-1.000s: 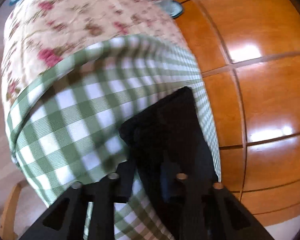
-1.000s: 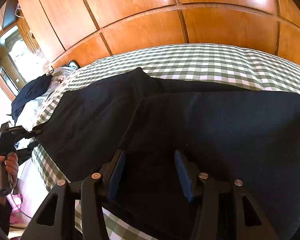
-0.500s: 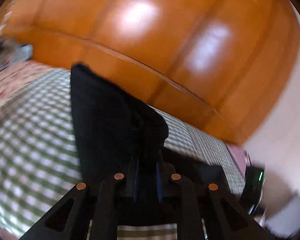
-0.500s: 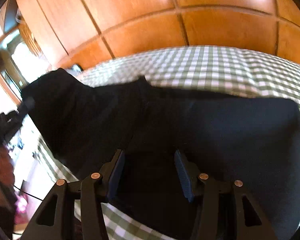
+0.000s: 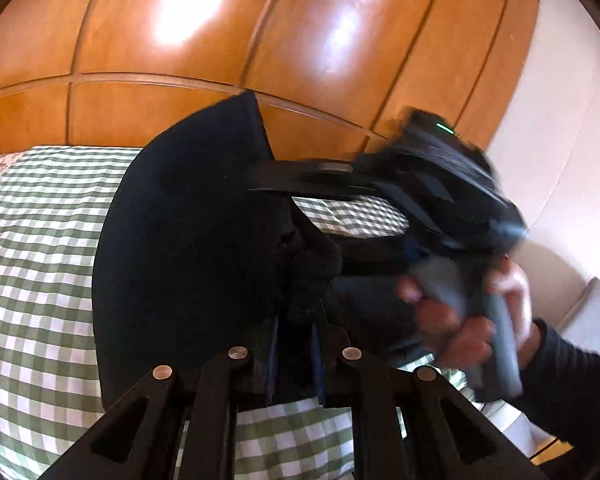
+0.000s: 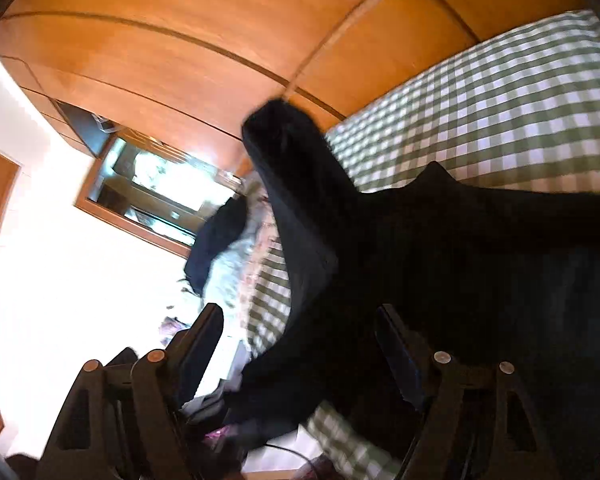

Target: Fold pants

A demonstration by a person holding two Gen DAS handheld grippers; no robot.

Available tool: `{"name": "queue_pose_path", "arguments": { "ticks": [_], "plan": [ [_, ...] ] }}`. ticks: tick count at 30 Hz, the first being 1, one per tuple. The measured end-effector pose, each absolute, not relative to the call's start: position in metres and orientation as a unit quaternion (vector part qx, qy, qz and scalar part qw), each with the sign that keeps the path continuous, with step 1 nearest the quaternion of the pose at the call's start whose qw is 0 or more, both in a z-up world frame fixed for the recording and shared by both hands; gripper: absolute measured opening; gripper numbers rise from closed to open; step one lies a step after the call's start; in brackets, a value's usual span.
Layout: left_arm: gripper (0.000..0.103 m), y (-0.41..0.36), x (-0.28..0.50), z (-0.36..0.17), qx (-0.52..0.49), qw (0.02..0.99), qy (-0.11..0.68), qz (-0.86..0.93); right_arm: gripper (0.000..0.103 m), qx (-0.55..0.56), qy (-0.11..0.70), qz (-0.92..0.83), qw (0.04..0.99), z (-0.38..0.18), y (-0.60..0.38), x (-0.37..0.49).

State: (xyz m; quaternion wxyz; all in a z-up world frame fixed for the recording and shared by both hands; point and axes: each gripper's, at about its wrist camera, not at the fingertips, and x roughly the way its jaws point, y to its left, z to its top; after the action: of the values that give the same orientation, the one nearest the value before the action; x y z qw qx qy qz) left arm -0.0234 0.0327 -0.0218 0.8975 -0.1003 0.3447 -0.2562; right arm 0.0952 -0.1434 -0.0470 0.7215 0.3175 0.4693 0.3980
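The dark navy pants [image 5: 188,248] lie on the green-and-white checked bed cover [image 5: 32,264]. My left gripper [image 5: 294,344] is shut on a bunched edge of the pants and holds it lifted, so the cloth stands up in a tall flap. In the left wrist view the right gripper [image 5: 260,178] reaches in from the right, blurred, held in a hand [image 5: 460,320]. In the right wrist view my right gripper [image 6: 300,344] is open with the pants [image 6: 480,264] between and beyond its fingers, and the lifted flap [image 6: 296,184] rises ahead.
A glossy wooden panel wall [image 5: 220,40] runs behind the bed. A floral quilt [image 6: 256,256] and a heap of dark and light clothes [image 6: 216,240] lie at the far end. A window [image 6: 160,196] is in the white wall. The bed edge drops off beside the right gripper.
My left gripper has lifted the pants edge and carried it over toward the right gripper. The right gripper has tilted and swung left, staying open over the pants.
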Motion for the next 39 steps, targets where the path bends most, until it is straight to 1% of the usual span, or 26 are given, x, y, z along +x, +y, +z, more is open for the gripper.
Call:
{"name": "queue_pose_path", "arguments": {
  "ticks": [1, 2, 3, 5, 7, 9, 12, 16, 19, 22, 29, 33, 39],
  "plan": [
    [0.013, 0.031, -0.024, -0.021, -0.094, 0.898, 0.344, -0.258, 0.065, 0.304, 0.478, 0.392, 0.725, -0.049, -0.137, 0.101],
    [0.013, 0.031, -0.024, -0.021, -0.089, 0.899, 0.344, -0.257, 0.032, 0.281, 0.488, 0.386, 0.731, -0.051, -0.129, 0.104],
    [0.014, 0.033, -0.025, -0.019, -0.087, 0.9, 0.343, -0.253, 0.015, 0.246, 0.501, 0.368, 0.744, -0.052, -0.122, 0.107],
    [0.018, 0.045, -0.026, -0.014, -0.114, 0.891, 0.346, -0.271, 0.014, 0.227, 0.504, 0.372, 0.746, -0.052, -0.115, 0.109],
    [0.026, 0.072, -0.03, -0.007, -0.19, 0.869, 0.331, -0.316, 0.014, 0.213, 0.49, 0.38, 0.755, -0.041, -0.114, 0.105],
    [0.028, 0.11, -0.036, 0.003, -0.262, 0.86, 0.296, -0.322, 0.014, 0.214, 0.474, 0.39, 0.759, -0.027, -0.116, 0.105],
    [0.029, 0.157, -0.037, 0.001, -0.319, 0.868, 0.276, -0.261, 0.014, 0.218, 0.452, 0.401, 0.766, -0.006, -0.121, 0.104],
    [0.029, 0.178, -0.026, -0.015, -0.302, 0.886, 0.309, -0.166, 0.014, 0.206, 0.429, 0.417, 0.774, 0.022, -0.117, 0.101],
    [0.029, 0.177, -0.026, -0.028, -0.292, 0.883, 0.333, -0.152, 0.014, 0.195, 0.414, 0.42, 0.783, 0.038, -0.125, 0.087],
    [0.029, 0.156, -0.016, -0.039, -0.281, 0.877, 0.354, -0.163, 0.014, 0.195, 0.4, 0.419, 0.792, 0.047, -0.139, 0.079],
    [0.029, 0.091, 0.007, -0.047, -0.231, 0.866, 0.382, -0.227, 0.014, 0.212, 0.368, 0.392, 0.816, 0.071, -0.215, 0.052],
    [0.029, 0.048, 0.013, -0.049, -0.202, 0.847, 0.406, -0.276, 0.014, 0.234, 0.38, 0.344, 0.827, 0.055, -0.263, 0.042],
    [0.029, 0.005, 0.008, -0.061, -0.165, 0.828, 0.438, -0.309, 0.014, 0.28, 0.426, 0.258, 0.821, -0.012, -0.33, 0.043]
  ]
}}
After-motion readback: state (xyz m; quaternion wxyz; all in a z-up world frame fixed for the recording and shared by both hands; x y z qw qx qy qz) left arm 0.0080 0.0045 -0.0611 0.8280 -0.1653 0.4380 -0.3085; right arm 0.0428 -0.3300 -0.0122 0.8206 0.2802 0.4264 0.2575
